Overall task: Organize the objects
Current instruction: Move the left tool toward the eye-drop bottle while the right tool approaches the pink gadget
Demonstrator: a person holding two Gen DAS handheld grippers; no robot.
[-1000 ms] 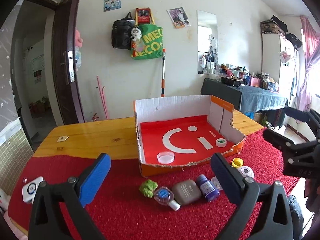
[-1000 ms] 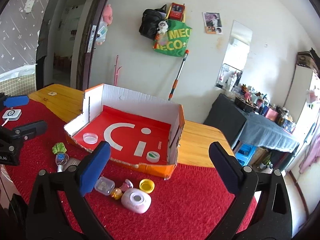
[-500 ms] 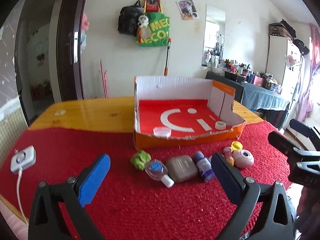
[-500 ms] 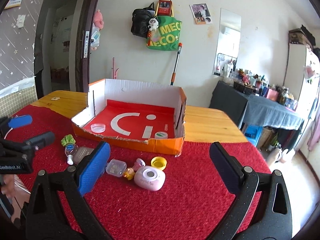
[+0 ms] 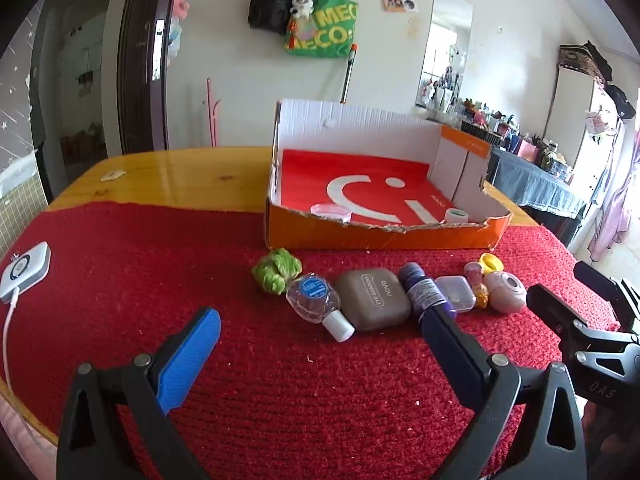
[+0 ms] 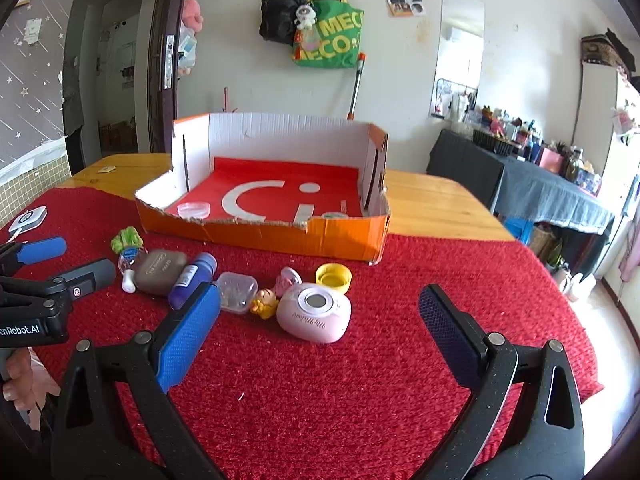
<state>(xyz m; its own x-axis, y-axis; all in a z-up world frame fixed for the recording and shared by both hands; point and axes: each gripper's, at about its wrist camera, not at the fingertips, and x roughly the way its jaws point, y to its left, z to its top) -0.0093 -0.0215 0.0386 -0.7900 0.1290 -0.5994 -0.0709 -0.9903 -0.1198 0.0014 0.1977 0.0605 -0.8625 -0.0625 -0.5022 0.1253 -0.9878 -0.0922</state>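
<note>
Both grippers drop lower toward the red mat: left gripper (image 5: 316, 328) and right gripper (image 6: 320, 304) gape wide, empty, picking imminent.

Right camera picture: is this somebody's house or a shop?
Most likely a home: bags hang on the wall, a mirror leans nearby, and a cluttered side table stands by the wooden table.

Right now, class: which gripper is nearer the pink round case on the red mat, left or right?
Right. The right gripper is open with the pink round case just ahead, between its fingers. The left gripper faces the brown case, further left along the row.
</note>
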